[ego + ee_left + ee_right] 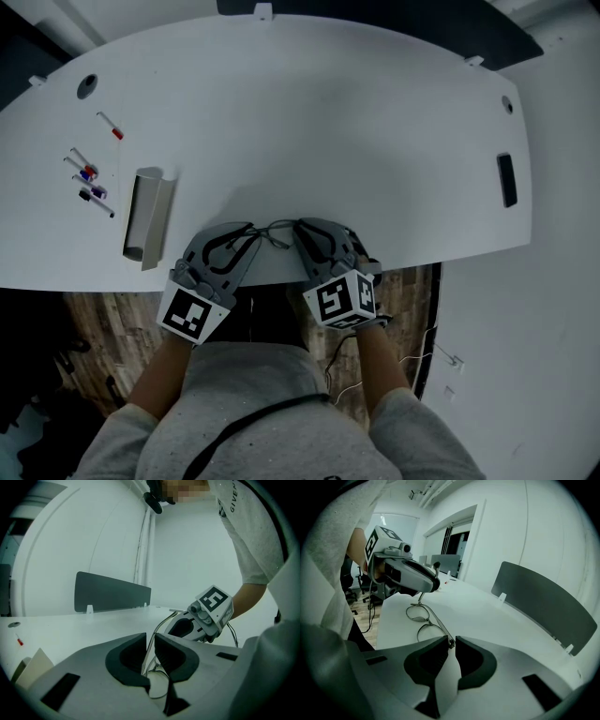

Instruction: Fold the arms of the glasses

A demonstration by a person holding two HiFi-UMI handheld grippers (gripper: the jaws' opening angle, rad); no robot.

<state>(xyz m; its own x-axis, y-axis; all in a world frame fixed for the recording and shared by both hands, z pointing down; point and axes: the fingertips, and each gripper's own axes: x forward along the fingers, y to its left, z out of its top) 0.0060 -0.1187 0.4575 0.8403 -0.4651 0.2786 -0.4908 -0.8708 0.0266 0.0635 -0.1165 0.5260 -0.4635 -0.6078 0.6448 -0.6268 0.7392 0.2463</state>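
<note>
Glasses [274,228] are at the near edge of the white counter [356,122], between the two claws; whether they rest on it or hang just above is unclear. In the head view only a scrap of thin wire shows between the left claw [251,231] and the right claw [298,229], and the jaws cannot be read there. The left gripper view shows this: dark curved pads stand slightly apart, one thin arm of the glasses runs up through the gap, not squeezed, and a lens rim sits below. The right gripper view shows what the others miss: the full front with two round wire-rimmed lenses, and the frame's hinge corner pinched between the right claw's nearly closed tips. Only the head view shows the clutter at far left: loose markers [89,173] and a pale long case [148,216], well apart from the glasses, plus a wood floor [103,328]. Both gripper views add a dark rounded divider panel [539,597] standing upright on the counter. The claw bodies are matte grey plastic, each with a black-and-white marker cube [345,300].
</note>
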